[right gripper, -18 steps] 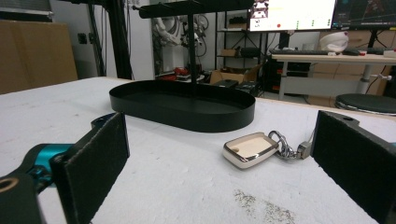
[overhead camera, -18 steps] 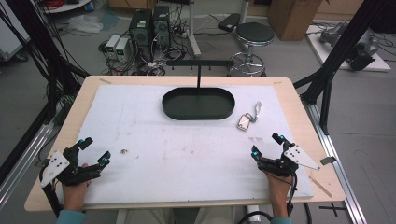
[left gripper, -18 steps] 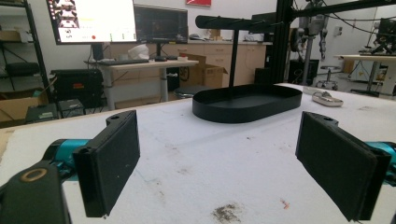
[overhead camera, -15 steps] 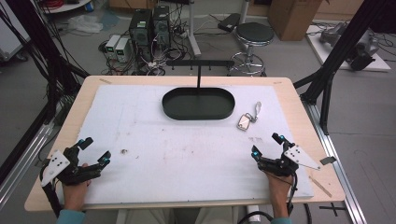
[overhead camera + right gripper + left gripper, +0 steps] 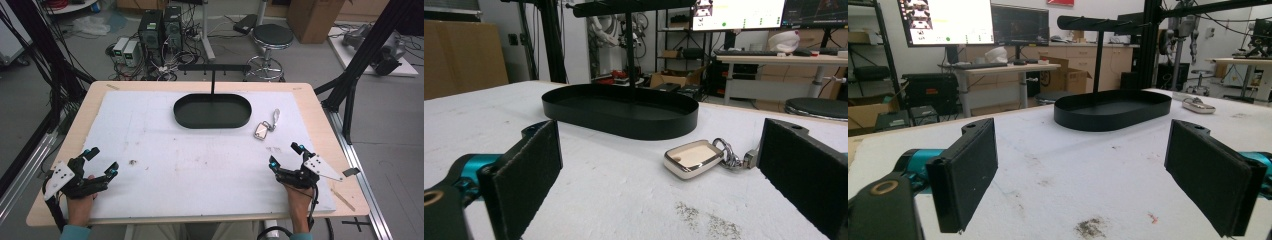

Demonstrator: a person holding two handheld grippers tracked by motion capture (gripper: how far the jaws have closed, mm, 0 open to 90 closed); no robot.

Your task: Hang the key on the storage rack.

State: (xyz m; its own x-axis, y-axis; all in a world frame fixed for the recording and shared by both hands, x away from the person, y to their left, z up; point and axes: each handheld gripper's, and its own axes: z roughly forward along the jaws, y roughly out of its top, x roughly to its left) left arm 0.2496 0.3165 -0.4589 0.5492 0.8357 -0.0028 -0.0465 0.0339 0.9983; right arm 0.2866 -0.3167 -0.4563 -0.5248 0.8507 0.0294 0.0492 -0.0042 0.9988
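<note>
My bench (image 5: 150,130) carries a black oval tray (image 5: 212,111) with an upright stand, and just beside its right end lies a key fob (image 5: 262,130) on the white cover. The fob sits ahead of my right tool (image 5: 285,156), slightly to its left and much nearer it than my left tool (image 5: 101,161). Both tools stand wide apart, holding nothing. The fob is small, cream-faced and silver-rimmed; its ring and chain (image 5: 731,157) trail toward the bench's far edge.

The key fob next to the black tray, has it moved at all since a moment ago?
No. In the high view the key fob lies just off the right end of the black tray, as it did before, apart from both grippers.
</note>
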